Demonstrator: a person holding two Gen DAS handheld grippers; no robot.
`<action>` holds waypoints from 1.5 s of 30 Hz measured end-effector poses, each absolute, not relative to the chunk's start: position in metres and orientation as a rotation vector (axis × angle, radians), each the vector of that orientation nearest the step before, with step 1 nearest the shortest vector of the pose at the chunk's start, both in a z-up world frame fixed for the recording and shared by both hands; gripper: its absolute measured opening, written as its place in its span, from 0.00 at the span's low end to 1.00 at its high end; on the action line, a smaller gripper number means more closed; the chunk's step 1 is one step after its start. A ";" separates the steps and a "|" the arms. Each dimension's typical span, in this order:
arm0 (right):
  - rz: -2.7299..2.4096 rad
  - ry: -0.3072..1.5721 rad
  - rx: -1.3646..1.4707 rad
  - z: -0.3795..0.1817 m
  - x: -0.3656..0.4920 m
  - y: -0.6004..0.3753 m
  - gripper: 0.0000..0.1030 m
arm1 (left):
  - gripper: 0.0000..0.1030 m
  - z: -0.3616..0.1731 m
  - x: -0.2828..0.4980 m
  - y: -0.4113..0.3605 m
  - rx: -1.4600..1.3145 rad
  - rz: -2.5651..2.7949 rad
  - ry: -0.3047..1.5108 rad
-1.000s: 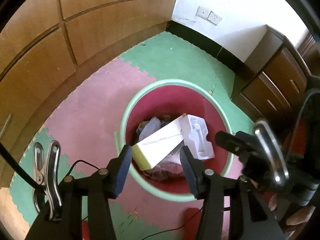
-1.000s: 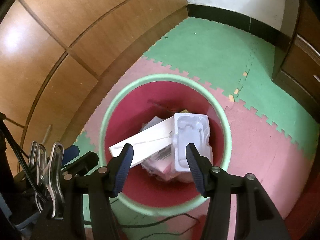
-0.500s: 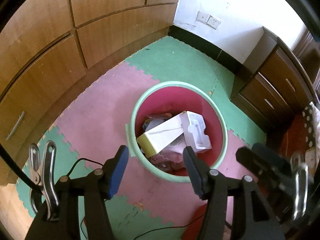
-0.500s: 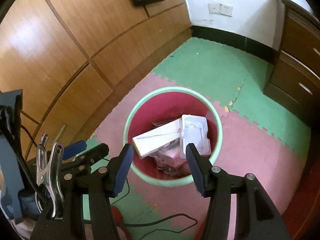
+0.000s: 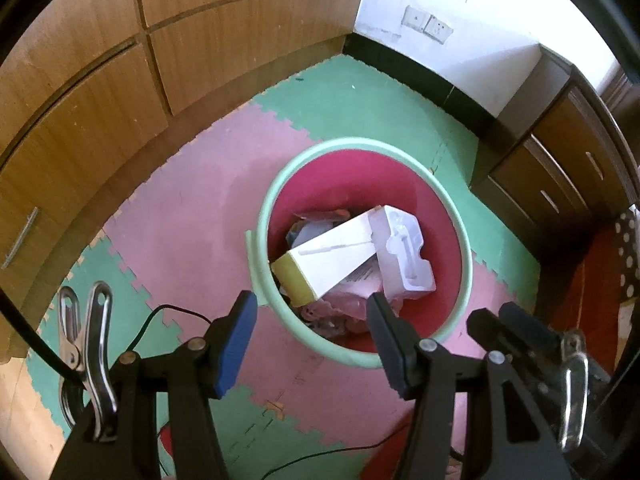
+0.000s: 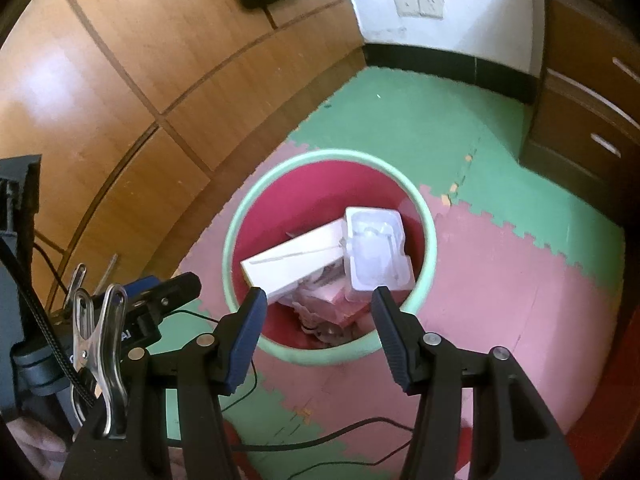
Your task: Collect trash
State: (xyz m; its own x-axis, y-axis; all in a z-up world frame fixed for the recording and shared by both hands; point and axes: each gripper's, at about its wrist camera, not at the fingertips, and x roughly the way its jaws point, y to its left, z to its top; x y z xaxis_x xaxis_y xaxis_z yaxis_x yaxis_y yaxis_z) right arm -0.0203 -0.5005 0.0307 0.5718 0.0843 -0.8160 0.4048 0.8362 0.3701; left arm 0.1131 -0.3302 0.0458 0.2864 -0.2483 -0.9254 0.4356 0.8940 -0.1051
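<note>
L gripper (image 5: 310, 314): jaws apart, nothing btwn the pads, released; they have just been opening wider, still w/ nothing btwn them. It hangs above the near rim of the trash bin (image 5: 460, 232), pointing steeply down. R gripper (image 6: 318, 312): also apart & empty, released, over the near rim of the same bin (image 6: 430, 240) as seen in its own view. In the L wrist view the R gripper (image 5: 516, 332) shows at lower right, beside the L one, apart from it.

Bin: round, pale green rim, deep pink inside, standing on the floor mat (image 5: 192, 224). Inside it, on top of the pile: a long white carton (image 5: 336, 260) w/ a yellowish end, lying tilted, its far end against a white moulded plastic tray (image 5: 406, 256) that leans next to it. Under both, pink packaging (image 6: 332, 298) & crumpled scraps; details too small to tell.

Mat: pink & green interlocking foam tiles. Thin black cable (image 6: 320, 440) runs across the mat near the grippers. Beyond the bin: wooden cupboard fronts (image 5: 100, 112) on the left, white wall w/ two sockets (image 5: 428, 26) at back, dark wood drawer unit (image 5: 560, 176) on the right. Metal clip (image 5: 86, 356) on the L gripper's body, lower left.
</note>
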 end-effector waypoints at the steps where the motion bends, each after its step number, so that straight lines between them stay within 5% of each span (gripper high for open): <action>1: -0.201 0.961 0.578 0.028 -0.020 -0.501 0.54 | 0.58 0.044 0.113 -0.332 0.181 -0.464 1.202; 45: -0.223 1.003 0.562 0.011 -0.015 -0.503 0.54 | 0.58 0.027 0.115 -0.342 0.198 -0.468 1.240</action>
State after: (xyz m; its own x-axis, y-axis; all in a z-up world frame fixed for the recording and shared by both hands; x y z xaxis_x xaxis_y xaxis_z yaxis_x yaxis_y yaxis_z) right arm -0.0146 -0.5027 0.0114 0.5298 0.0759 -0.8447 0.4262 0.8373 0.3425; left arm 0.1148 -0.3423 0.0273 0.2457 -0.2346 -0.9405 0.4455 0.8890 -0.1054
